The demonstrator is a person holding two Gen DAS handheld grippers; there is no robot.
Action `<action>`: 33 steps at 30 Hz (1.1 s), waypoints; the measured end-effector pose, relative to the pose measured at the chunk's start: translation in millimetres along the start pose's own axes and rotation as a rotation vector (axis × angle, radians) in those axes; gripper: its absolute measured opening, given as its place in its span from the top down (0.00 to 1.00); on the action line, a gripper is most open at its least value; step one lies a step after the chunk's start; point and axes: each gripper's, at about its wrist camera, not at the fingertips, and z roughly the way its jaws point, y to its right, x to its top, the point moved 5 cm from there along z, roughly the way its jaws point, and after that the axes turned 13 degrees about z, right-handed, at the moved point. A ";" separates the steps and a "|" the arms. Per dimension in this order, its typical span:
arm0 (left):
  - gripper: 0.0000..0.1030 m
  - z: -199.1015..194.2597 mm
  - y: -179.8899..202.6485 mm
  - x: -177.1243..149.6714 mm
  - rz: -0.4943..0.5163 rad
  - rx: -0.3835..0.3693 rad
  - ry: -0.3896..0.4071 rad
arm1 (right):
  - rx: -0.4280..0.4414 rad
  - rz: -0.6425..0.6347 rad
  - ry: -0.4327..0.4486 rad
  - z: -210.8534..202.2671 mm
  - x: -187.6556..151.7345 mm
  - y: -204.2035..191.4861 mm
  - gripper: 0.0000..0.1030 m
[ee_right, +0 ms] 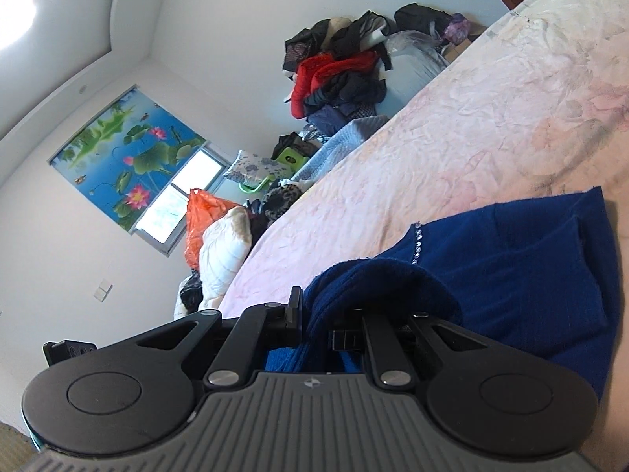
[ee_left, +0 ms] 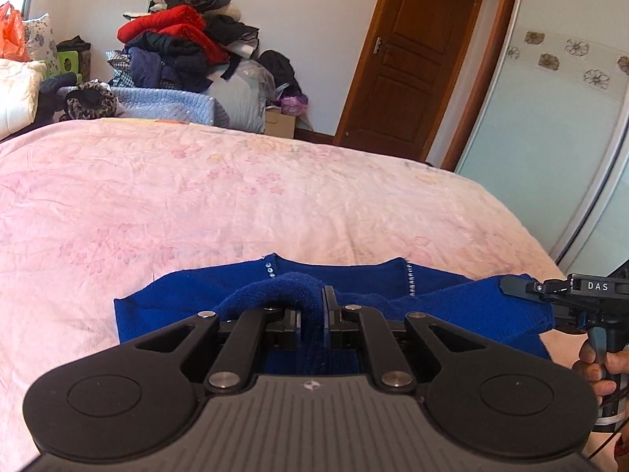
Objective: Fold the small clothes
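On a wide bed (ee_left: 275, 196) covered by a pale pink flowered spread lies a royal-blue knit garment (ee_left: 452, 299), stretched sideways along the near edge with its long axis running left to right between the two grippers. A row of small sparkling studs (ee_left: 410, 279) trims it. Far behind, against the wall, sits a heap of clothes (ee_left: 184, 43), well apart from the work.

The left gripper (ee_left: 312, 314) has its jaws drawn together on a bunched fold of the blue fabric, which humps up over the left finger and hangs down between the pads. The right gripper (ee_right: 314, 314), seen in its own view, likewise has its jaws clamped on a thick roll of the same garment; from the left view its black body and the person's hand (ee_left: 597, 369) show at the garment's right end.

Each gripper thus holds one end of the near edge, and the rest of the garment spreads away from the jaws, towards the middle of the bed. The coming fold probably means carrying that held edge forward over the cloth beyond.
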 end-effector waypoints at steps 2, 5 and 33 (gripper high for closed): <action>0.91 15.0 -4.5 -0.7 -0.006 0.003 -0.025 | -0.020 0.019 -0.001 10.4 5.4 8.6 0.85; 0.91 37.7 -11.5 -5.0 -0.039 -0.017 -0.082 | -0.053 0.051 -0.009 25.2 10.2 24.9 0.84; 0.34 18.4 -82.5 -7.5 -0.405 -0.054 -0.045 | -0.257 -0.224 0.113 23.6 49.9 13.8 0.24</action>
